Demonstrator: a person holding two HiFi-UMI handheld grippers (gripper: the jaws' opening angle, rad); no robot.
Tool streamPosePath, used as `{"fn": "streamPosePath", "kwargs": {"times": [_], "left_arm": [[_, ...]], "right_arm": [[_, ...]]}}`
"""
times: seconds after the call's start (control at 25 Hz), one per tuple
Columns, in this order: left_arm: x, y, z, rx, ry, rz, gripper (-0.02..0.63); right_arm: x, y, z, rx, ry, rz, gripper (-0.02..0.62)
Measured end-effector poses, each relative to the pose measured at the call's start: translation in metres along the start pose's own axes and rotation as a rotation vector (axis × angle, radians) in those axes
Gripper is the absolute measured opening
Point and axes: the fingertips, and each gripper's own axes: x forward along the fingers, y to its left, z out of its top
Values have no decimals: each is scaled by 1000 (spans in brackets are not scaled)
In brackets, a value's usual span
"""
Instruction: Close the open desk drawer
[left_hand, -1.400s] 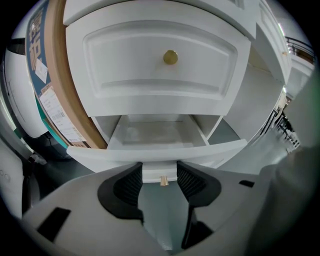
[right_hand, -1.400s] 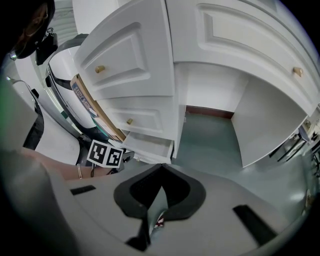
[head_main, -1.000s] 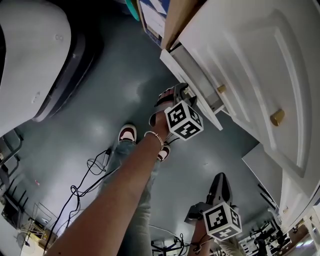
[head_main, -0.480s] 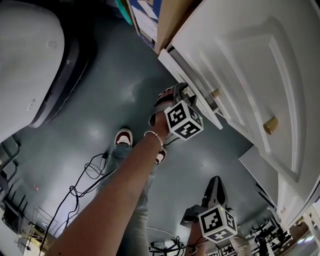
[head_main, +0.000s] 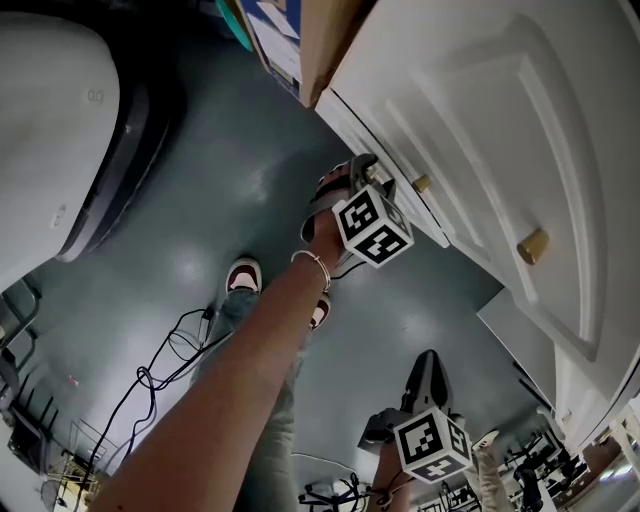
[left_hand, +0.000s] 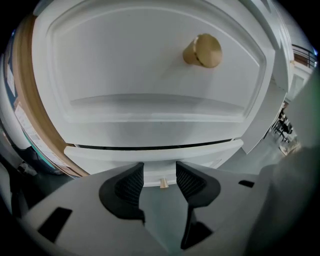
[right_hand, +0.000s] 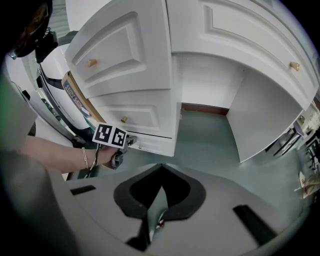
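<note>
The white lowest desk drawer (head_main: 392, 165) lies almost flush with the desk; only a thin dark gap shows above its front (left_hand: 150, 156). My left gripper (head_main: 372, 172) presses against that front. Its jaws stand open on either side of the drawer's small brass knob (left_hand: 163, 183) without squeezing it. The left gripper (right_hand: 131, 141) also shows at the drawer's (right_hand: 152, 142) face in the right gripper view. My right gripper (head_main: 432, 368) hangs low over the floor, away from the desk, with its jaws (right_hand: 161, 167) shut and nothing in them.
Above is a larger drawer with a round brass knob (left_hand: 202, 50). A brown panel and stacked books (head_main: 278, 40) flank the desk's left side. A white rounded chair shell (head_main: 50, 130), cables (head_main: 170, 360) and my shoe (head_main: 243, 275) are on the grey floor. The kneehole (right_hand: 210, 125) opens to the right.
The drawer has slid in toward the desk, and its exposed side has disappeared. My left gripper has moved with it, up and toward the desk. The right gripper has barely shifted.
</note>
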Motion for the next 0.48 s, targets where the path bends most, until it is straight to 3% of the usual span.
{"fn": "streamPosePath", "kwargs": {"times": [0.48], "left_arm": [[11, 3, 13, -17, -2, 16, 215]], "right_arm": [[2, -12, -1, 0, 3, -2, 6]]}}
